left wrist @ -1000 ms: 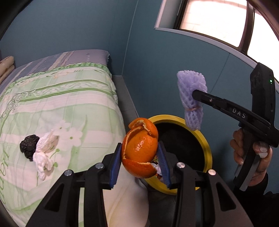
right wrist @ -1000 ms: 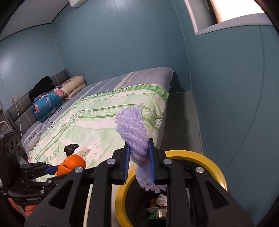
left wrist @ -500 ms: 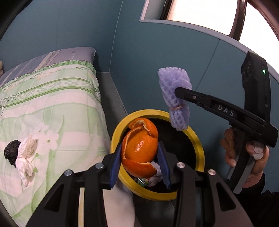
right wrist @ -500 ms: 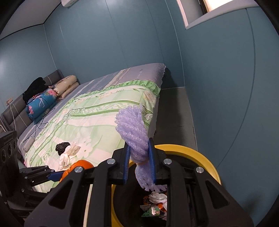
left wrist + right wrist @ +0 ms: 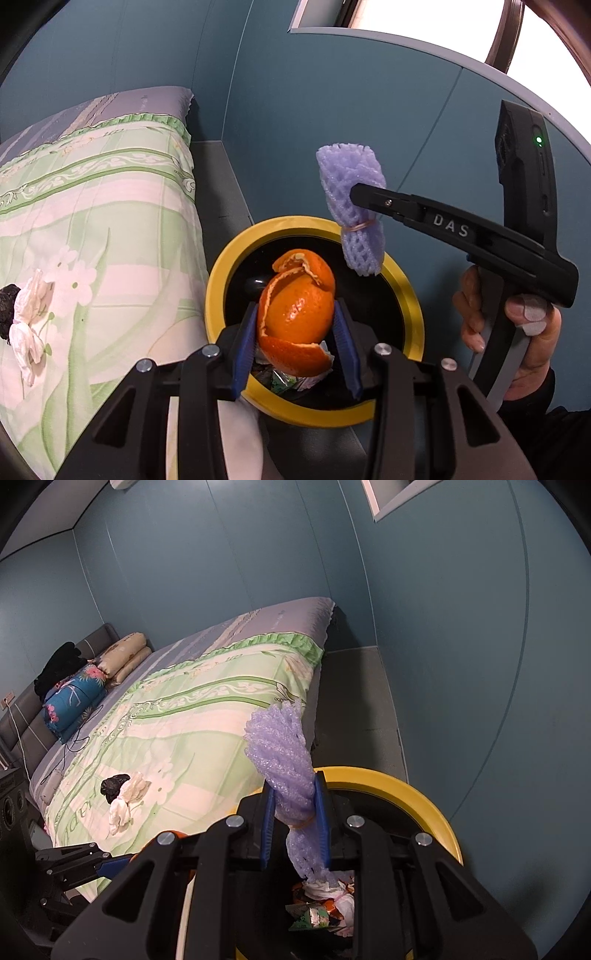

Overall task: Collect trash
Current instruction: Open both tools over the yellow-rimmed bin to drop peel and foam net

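landmark: yellow-rimmed bin point(image 5: 221, 280), on the floor between bed and wall
bed point(image 5: 110, 206): left of bin, mattress edge touching or just beside the rim, hard to tell through the fisheye
leftover trash: white tissue wad point(image 5: 27, 325) and a black scrap point(image 5: 5, 306) on the bed, well left of bin, not collected yet
left gripper point(image 5: 297, 332): part open, pads clamped on the orange peel point(image 5: 299, 306), held over the bin's near side
right gripper point(image 5: 293, 808): nearly shut, pinching the purple foam net point(image 5: 280, 746) at its rubber-band waist, over the bin's far-right rim
bin contents: wrappers and tissue already inside
risk: net sits above the rim, so letting go here could bounce it to the floor by the wall; peel is curled and loose, may snag a pad
in the way: the two grippers crowd one opening; the person's hand point(image 5: 517, 332) is right of bin
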Motion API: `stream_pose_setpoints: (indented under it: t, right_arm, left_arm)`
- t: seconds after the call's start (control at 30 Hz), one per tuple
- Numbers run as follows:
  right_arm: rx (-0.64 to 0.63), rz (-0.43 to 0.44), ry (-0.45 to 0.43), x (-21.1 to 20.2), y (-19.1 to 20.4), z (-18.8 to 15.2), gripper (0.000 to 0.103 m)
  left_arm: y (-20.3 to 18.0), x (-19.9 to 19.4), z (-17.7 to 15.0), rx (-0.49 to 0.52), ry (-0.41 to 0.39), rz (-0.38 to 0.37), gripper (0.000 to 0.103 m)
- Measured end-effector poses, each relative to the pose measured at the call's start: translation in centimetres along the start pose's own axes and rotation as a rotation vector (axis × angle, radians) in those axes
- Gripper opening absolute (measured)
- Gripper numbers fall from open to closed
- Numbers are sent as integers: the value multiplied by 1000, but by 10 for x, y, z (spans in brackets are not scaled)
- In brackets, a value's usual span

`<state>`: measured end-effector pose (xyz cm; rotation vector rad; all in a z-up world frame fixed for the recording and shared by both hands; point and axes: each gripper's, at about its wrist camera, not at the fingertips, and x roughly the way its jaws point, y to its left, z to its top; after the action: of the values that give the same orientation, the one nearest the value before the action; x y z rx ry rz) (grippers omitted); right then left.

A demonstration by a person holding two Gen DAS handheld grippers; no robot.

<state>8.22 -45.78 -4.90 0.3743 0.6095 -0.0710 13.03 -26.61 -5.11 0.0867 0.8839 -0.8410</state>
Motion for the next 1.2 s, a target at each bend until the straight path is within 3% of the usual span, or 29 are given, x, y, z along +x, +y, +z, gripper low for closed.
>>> stream_pose_setpoints:
  t: [0.67,0.77,1.0,1.2]
  right_arm:
    - [35,-32,39,11,-9,-2,20]
    - [43,-35,39,12,-11,-2,25]
    - [84,-33,30,9,-18,-2,40]
    - [91,-31,20,5,-19,0,43]
  left_arm:
    - [-3,11,-7,-18,46,-50,38]
    - [0,12,-6,-33,47,-55,38]
    - [5,8,-4,-62,19,-42,60]
    - [13,3,-2,-80,3,-34,61]
